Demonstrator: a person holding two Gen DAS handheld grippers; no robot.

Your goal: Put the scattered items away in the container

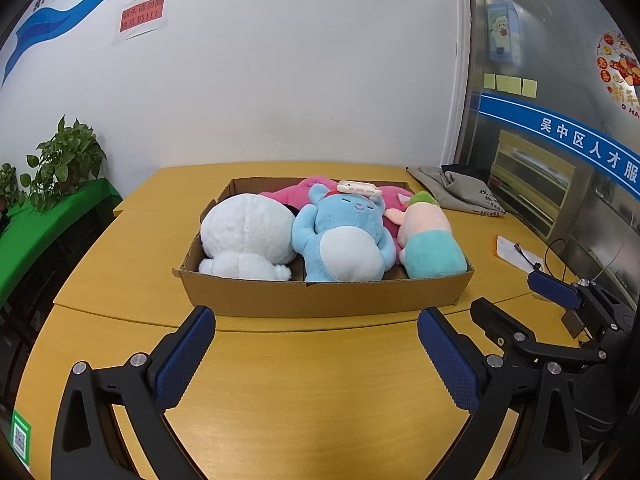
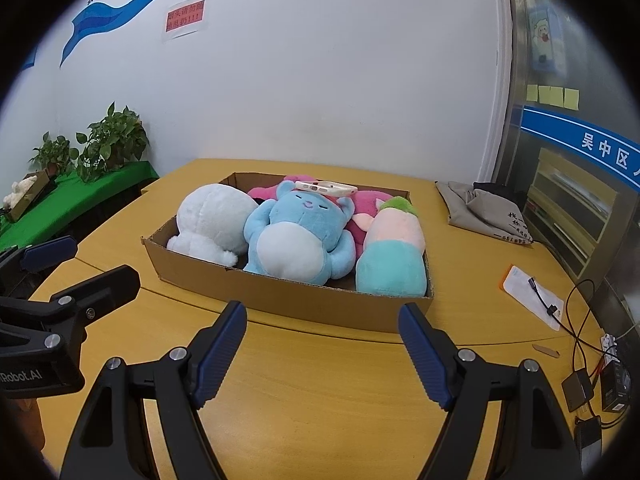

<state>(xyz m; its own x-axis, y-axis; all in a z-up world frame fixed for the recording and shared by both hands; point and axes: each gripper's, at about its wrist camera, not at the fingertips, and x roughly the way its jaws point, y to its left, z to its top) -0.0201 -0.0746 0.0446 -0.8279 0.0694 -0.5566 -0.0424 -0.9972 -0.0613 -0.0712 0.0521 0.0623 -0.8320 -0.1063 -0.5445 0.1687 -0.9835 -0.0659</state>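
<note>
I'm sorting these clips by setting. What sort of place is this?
Probably an office or public service centre: a printed notice on the wall, sticky notes on a glass partition, and potted plants.

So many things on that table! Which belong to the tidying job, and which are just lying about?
Part of the job:
cardboard box
white plush
blue plush
pink plush
pastel plush
white phone case

Just lying about:
grey cloth bag
paper packet
cables
potted plants
</note>
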